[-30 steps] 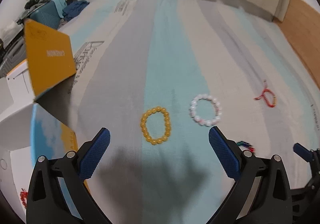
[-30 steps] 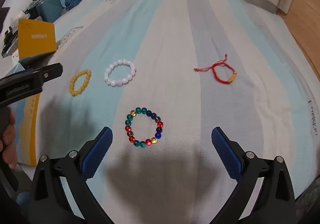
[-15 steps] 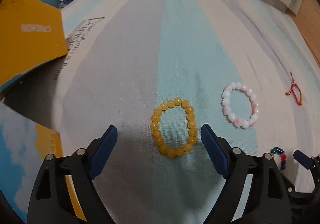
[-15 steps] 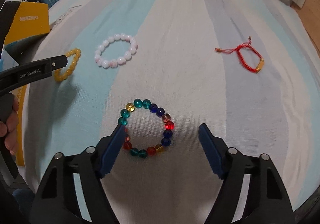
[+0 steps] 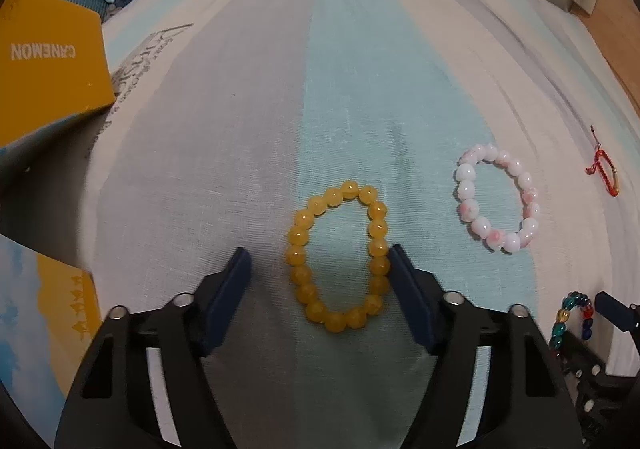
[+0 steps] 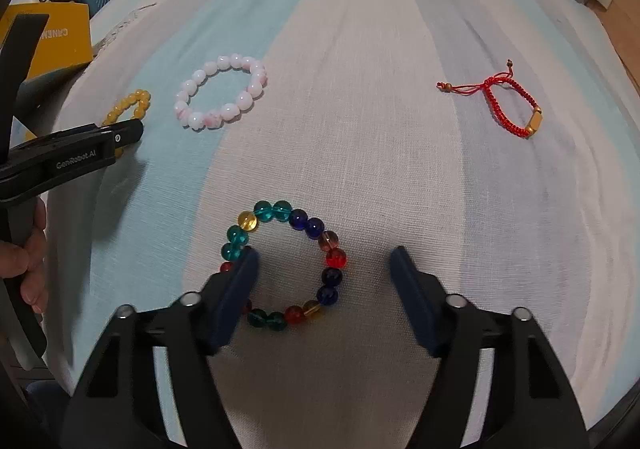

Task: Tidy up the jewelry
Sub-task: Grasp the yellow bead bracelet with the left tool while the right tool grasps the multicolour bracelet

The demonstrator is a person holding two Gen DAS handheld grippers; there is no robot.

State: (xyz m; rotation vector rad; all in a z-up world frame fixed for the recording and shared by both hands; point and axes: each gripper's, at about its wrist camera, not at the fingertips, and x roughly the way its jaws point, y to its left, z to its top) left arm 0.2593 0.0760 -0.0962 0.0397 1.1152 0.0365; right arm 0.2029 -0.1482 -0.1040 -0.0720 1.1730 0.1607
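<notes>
Two grippers, both wide open, holding nothing. Left gripper (image 5: 318, 263) straddles the yellow bracelet (image 5: 338, 257) on the striped sheet (image 5: 240, 129); right gripper (image 6: 322, 261) sits off-centre over the multicolour bracelet (image 6: 286, 263) — I should shift left, then pinch one bead strand.

"CANEMON" on the yellow box (image 5: 48, 61) — "GenRobot.AI" on the left gripper (image 6: 76, 160).

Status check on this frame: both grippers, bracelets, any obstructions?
Left gripper open, straddling yellow bracelet. Right gripper open, left finger overlapping multicolor bracelet. Nothing blocking.
</notes>
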